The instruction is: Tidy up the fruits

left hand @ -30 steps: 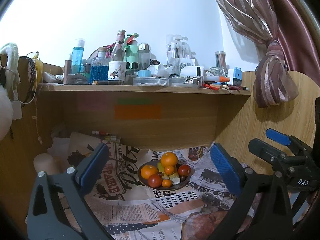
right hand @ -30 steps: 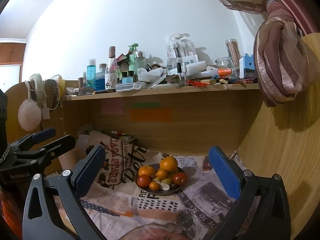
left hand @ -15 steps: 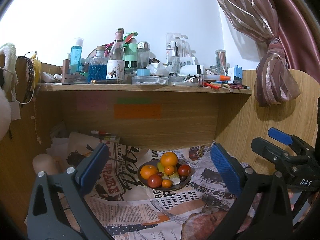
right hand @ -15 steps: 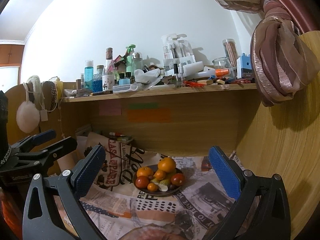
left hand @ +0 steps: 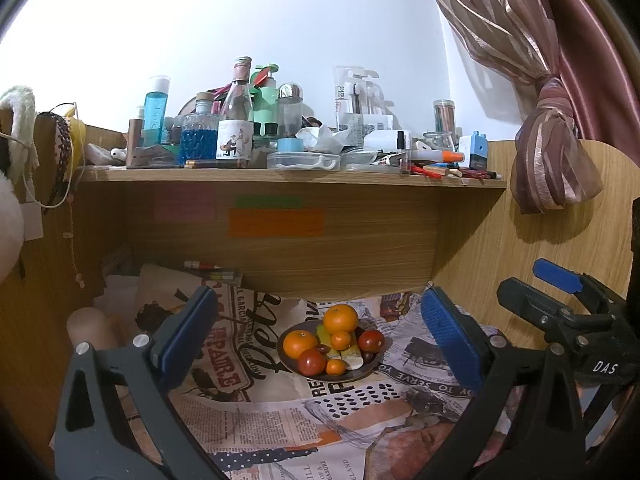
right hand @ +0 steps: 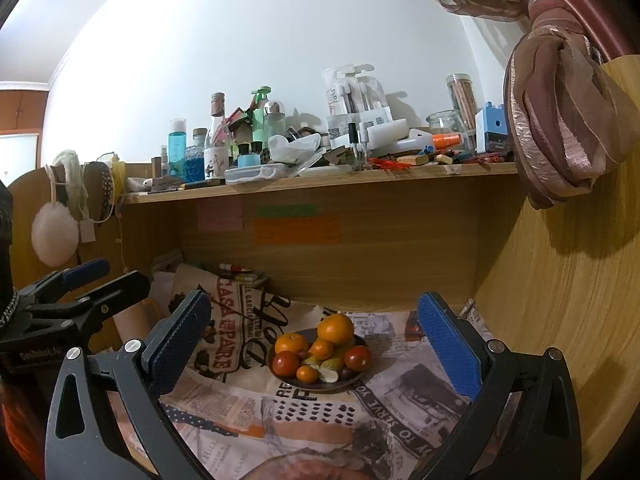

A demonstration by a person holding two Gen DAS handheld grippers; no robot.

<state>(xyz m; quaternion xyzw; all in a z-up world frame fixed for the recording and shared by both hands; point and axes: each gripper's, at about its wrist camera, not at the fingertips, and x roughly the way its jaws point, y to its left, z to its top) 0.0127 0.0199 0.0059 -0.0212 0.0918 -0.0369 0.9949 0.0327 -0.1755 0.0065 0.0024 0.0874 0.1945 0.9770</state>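
left gripper (left hand: 320, 338) wide open, empty | right gripper (right hand: 316, 338) wide open, empty | fruit plate (left hand: 289, 364) ahead between both jaw pairs, apart, on newspaper (left hand: 256, 412) | cluttered shelf (left hand: 288, 179) overhead

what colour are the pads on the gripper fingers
Blue, with a fine textured surface, on both the left gripper and right gripper; clearest in the right wrist view.

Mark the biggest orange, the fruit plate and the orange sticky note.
biggest orange (left hand: 340, 318), left wrist view, centre of its peel.
fruit plate (right hand: 320, 387), right wrist view, bare front rim.
orange sticky note (right hand: 297, 231), right wrist view, middle of the paper.
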